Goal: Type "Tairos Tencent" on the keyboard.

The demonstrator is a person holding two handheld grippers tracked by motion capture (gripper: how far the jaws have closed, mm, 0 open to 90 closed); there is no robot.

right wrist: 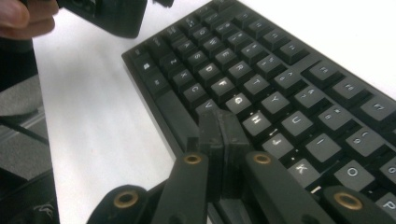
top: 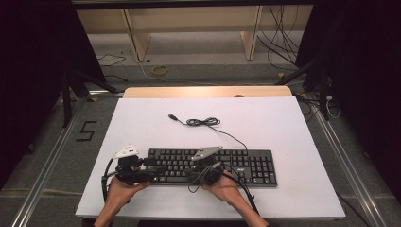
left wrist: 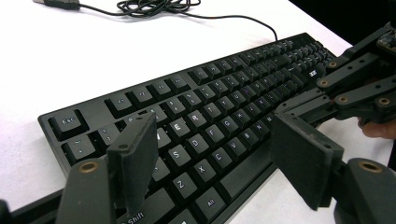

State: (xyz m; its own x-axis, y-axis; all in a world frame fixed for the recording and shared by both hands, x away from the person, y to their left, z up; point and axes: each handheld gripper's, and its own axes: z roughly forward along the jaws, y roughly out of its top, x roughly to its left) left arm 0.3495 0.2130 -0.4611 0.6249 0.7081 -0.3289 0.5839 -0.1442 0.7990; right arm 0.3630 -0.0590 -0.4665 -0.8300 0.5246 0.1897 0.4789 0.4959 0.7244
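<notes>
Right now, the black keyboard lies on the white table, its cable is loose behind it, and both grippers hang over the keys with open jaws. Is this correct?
Not quite: the right gripper has its jaws shut together, as the right gripper view shows. The left gripper alone is open. The keyboard, cable and table are as you say.

Keyboard (top: 213, 166): black, full-size with number pad, white key legends. Lies flat, keys up, long side parallel to the near edge of the white table (top: 283, 123). Its black cable (top: 208, 124) trails rearward, partly coiled, USB plug loose.
</notes>
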